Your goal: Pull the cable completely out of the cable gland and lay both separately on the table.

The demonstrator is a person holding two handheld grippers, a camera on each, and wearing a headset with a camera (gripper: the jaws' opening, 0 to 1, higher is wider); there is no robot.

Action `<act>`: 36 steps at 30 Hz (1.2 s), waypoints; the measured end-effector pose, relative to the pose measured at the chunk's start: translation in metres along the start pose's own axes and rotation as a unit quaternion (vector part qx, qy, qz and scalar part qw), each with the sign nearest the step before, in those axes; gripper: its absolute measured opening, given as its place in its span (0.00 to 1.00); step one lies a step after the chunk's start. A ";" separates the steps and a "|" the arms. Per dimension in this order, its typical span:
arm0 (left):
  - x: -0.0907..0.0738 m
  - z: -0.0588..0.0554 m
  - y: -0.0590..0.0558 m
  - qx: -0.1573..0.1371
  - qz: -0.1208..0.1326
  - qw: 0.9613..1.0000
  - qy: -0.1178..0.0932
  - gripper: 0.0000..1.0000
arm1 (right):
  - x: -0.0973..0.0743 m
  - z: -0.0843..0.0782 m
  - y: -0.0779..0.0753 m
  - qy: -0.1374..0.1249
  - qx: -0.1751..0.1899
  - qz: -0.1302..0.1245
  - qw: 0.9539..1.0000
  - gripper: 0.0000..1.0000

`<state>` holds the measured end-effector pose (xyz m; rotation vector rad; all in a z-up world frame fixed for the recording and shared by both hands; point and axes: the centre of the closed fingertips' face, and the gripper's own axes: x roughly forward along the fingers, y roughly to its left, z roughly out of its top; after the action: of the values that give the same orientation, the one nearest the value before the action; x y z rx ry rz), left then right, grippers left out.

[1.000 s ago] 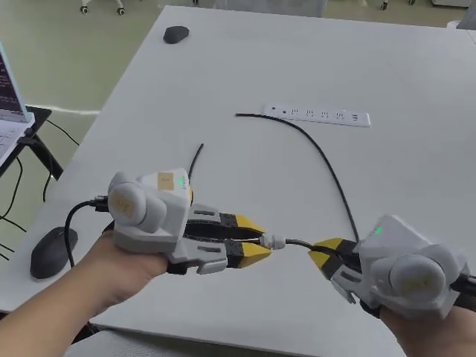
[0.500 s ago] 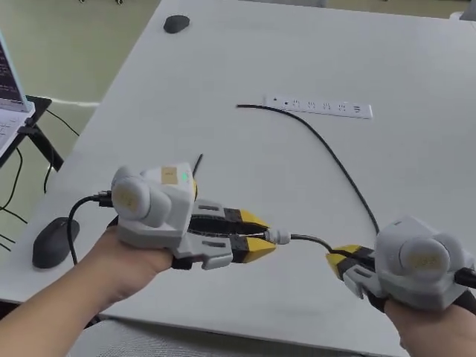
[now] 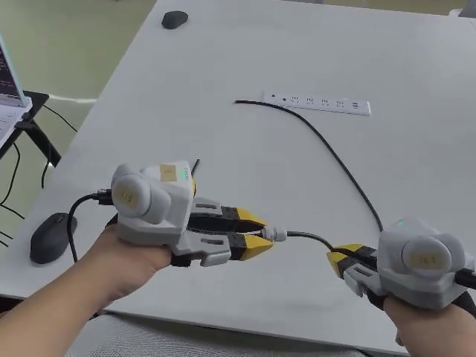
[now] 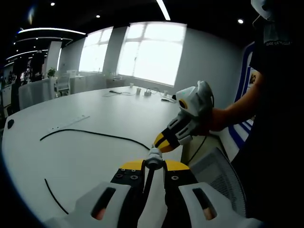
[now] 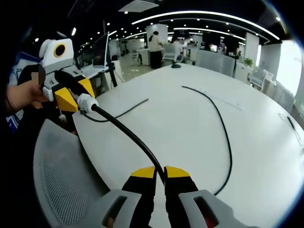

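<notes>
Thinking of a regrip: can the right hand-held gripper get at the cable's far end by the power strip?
Probably not right now: the right hand-held gripper is shut on the cable, so it must let go first. Otherwise bare table lies between, nothing blocking.

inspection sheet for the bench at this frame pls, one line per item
Surface: white table, matte top.
Job's things: cable gland held off the table by the left gripper; black cable threaded in it, running to the right gripper, the rest lying toward the power strip.
Clutter: power strip; mouse at far edge; second mouse near left edge; short black wire.
Grippers: left fingers shut on gland, right on cable.
Cables: black lead from the left gripper's rear.
Surroundings: laptop at left; office windows.
</notes>
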<state>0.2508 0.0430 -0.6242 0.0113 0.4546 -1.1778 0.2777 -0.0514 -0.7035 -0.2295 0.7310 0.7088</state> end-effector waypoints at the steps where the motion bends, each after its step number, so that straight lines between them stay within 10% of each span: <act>1: 0.000 0.000 0.000 0.000 0.001 1.000 0.000 0.15 | 0.000 0.000 0.000 -0.002 -0.004 0.000 1.000 0.01; 15: 0.002 0.000 0.003 -0.002 0.008 1.000 0.011 0.15 | -0.027 0.024 0.013 -0.019 -0.070 0.023 0.997 0.15; 23: 0.002 0.000 0.001 0.002 0.007 1.000 0.016 0.15 | -0.026 0.064 0.049 -0.043 -0.193 0.040 0.979 0.17; 30: 0.002 -0.001 0.000 0.004 0.006 1.000 0.018 0.15 | -0.016 0.067 0.064 -0.033 -0.276 0.043 0.960 0.10; 36: 0.003 -0.003 0.000 0.007 0.005 1.000 0.021 0.15 | -0.016 0.066 0.074 -0.035 -0.298 0.054 0.952 0.06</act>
<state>0.2510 0.0408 -0.6283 0.0514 0.4827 -1.1738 0.2552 0.0240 -0.6403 -0.7157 0.4463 1.0276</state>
